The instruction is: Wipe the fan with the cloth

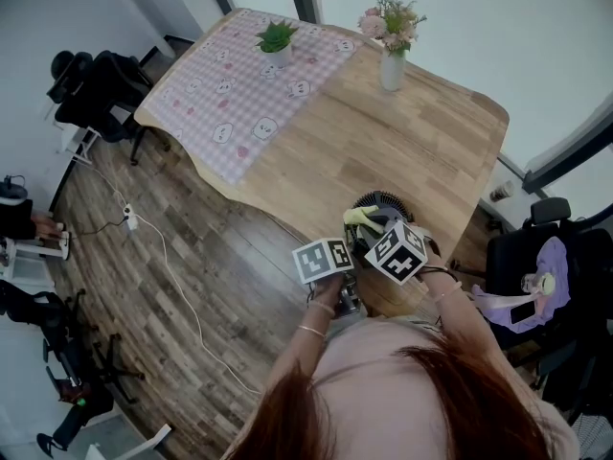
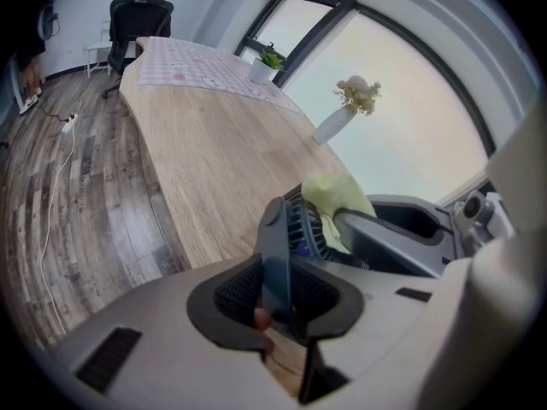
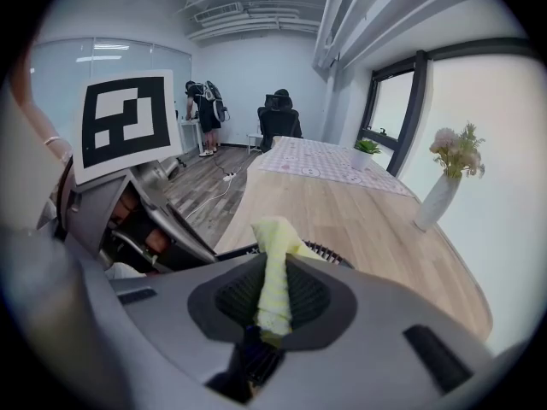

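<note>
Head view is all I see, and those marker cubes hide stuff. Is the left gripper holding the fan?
Observer: Yes. In the left gripper view, the left gripper is shut on the fan, on its dark frame.
Operator: What about the right one?
Observer: The right gripper is shut on the yellow cloth.
Operator: Does the cloth touch the fan?
Observer: Yes, the left gripper view shows it lying against the fan's top edge.

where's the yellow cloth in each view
Head view: cloth lower centre, atop the fan.
Left gripper view: cloth right of centre, draped over the fan's grille.
Right gripper view: cloth bottom centre, pinched in the right gripper tongs.
Shared landmark: the white vase of flowers.
</note>
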Motion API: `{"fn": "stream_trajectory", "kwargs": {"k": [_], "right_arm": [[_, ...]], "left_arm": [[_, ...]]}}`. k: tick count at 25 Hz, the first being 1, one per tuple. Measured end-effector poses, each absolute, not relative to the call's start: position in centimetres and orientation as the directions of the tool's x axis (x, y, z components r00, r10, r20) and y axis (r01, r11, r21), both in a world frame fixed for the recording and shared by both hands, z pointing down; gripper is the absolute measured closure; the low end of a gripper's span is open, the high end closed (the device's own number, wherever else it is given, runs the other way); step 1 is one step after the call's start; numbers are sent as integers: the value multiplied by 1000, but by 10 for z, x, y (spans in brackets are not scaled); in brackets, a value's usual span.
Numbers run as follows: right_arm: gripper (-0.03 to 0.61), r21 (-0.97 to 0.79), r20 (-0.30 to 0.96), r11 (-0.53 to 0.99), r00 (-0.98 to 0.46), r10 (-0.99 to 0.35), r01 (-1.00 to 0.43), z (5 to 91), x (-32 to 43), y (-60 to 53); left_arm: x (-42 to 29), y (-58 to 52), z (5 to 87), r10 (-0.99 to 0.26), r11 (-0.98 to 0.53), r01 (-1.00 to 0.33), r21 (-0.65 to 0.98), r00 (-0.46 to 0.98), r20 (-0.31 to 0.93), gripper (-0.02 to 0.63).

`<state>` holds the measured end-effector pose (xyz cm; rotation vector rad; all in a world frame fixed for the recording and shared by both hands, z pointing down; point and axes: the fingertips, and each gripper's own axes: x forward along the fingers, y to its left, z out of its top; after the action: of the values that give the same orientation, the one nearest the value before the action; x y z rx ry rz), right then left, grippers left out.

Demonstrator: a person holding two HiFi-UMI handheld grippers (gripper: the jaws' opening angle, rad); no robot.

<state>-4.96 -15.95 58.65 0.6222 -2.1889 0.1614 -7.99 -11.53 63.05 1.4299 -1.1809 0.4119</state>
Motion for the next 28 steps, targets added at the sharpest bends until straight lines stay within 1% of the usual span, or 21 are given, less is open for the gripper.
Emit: {"fn": "stream_trajectory", "kwargs": {"k": [28], "right_arm": [[526, 84, 739, 834, -528, -419, -545, 585, -44, -187]], "left_arm": [[-78, -117, 630, -430, 216, -818, 534, 411, 804, 531]]}}
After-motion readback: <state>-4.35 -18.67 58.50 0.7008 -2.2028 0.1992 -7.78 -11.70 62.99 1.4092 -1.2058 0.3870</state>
